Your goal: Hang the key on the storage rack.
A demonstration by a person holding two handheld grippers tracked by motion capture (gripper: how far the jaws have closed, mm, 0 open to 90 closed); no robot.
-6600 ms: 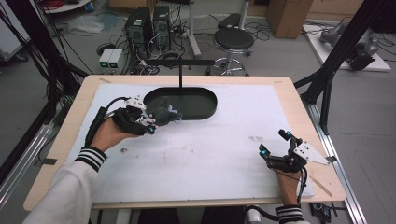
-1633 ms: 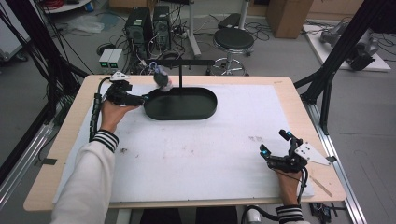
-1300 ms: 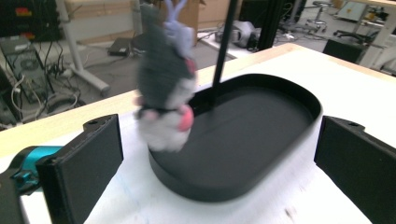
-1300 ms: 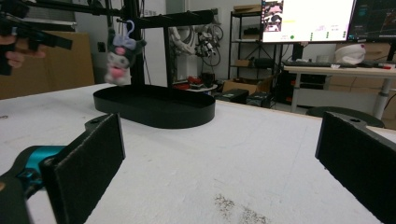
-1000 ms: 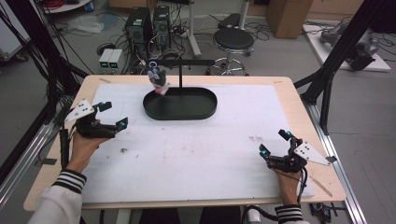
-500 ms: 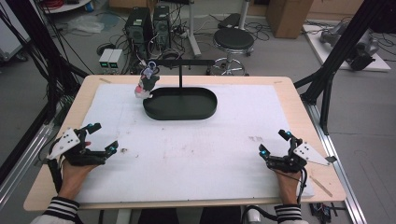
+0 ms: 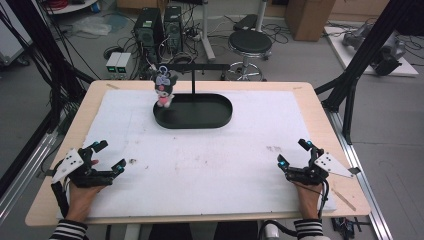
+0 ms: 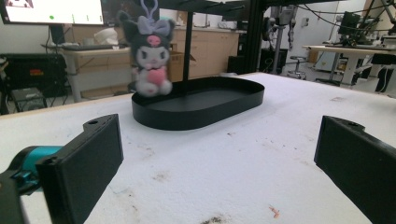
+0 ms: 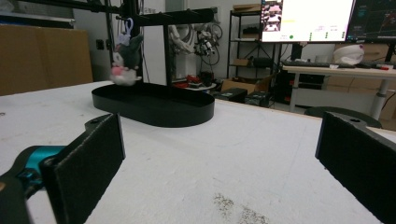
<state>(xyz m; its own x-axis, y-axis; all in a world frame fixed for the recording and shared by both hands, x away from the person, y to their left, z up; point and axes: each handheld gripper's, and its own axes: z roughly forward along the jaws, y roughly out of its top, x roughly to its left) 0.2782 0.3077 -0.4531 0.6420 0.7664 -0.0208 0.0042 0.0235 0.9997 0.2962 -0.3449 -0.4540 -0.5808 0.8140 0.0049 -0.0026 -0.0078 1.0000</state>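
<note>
A plush toy (image 7: pixel 164 90) hangs by its loop from the crossbar of the black stand (image 7: pixel 194 66), dangling just over the left end of the oval black tray (image 7: pixel 215 116). My left gripper (image 7: pixel 108 157) rests on the white tabletop (image 7: pixel 210 160), well short of the tray and to its left, fingers (image 8: pixel 88 161) spread around nothing. My right gripper (image 7: pixel 295 158) sits well short of the tray to its right, fingers also spread and empty.

Far centre: black oval metal tray (image 7: pixel 200 117) on the white foam mat (image 7: pixel 210 160) — its T-shaped black stand (image 7: pixel 193 80) rises from it.
Tray's left end: dark-eared plush keychain toy (image 7: pixel 164 90) hanging from the bar.
Near left — left gripper (image 7: pixel 111 159).
Near right — right gripper (image 7: pixel 294 153).
</note>
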